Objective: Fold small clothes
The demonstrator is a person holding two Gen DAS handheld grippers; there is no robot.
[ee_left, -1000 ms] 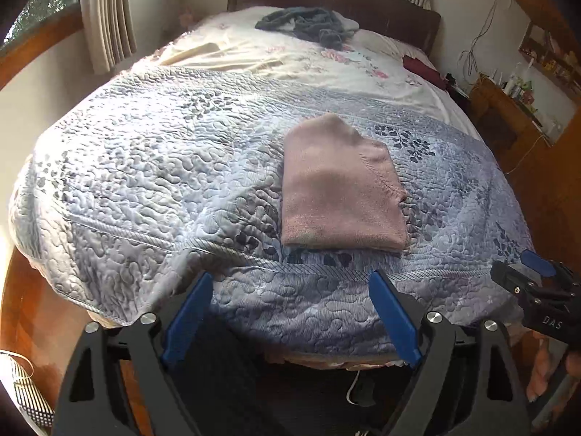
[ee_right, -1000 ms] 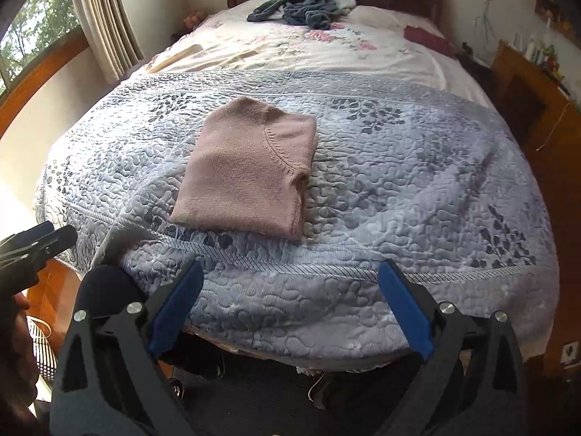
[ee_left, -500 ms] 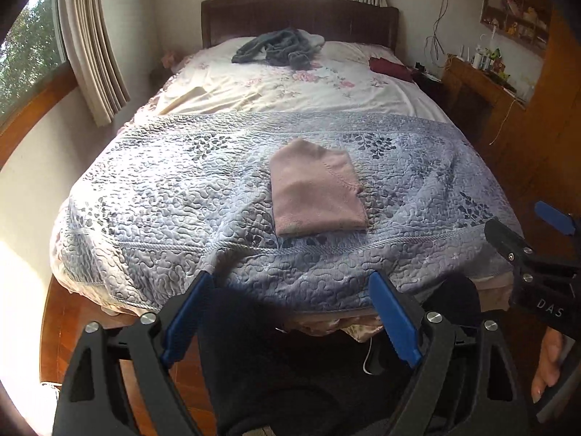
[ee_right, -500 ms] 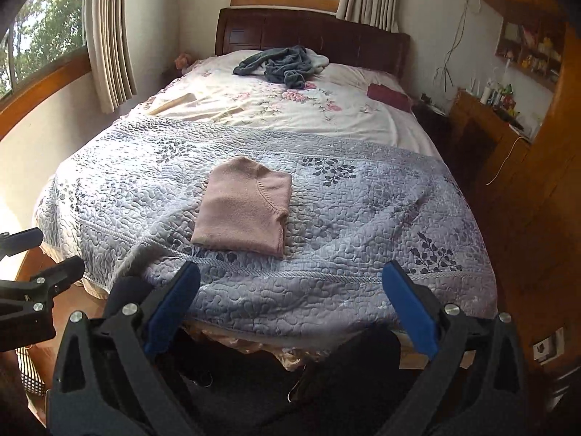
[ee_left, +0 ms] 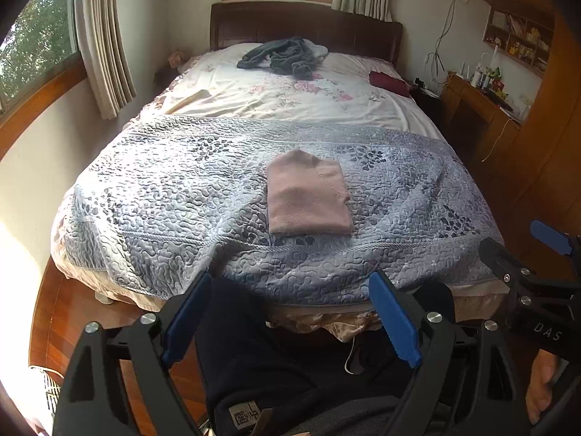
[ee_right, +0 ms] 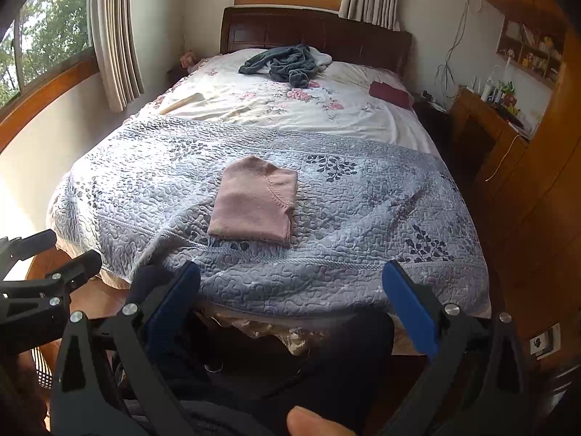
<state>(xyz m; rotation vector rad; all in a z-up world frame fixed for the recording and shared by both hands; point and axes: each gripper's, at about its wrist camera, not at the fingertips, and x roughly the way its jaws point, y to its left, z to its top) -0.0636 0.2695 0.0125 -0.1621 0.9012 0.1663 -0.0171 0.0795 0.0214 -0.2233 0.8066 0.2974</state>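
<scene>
Pink sweater [ee_left: 308, 196] sits folded mid-quilt [ee_left: 163, 196], looks done. I've got left gripper [ee_left: 290, 323], right gripper [ee_right: 290, 305] both released, empty. Next: grab grey clothes [ee_right: 287, 61] beyond quilt.

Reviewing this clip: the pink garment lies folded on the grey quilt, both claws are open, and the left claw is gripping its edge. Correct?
Not quite. The left claw grips nothing; it is back off the bed, apart from the pink garment, as the left wrist view shows. The rest holds: folded on the grey quilt, right claw open.
</scene>
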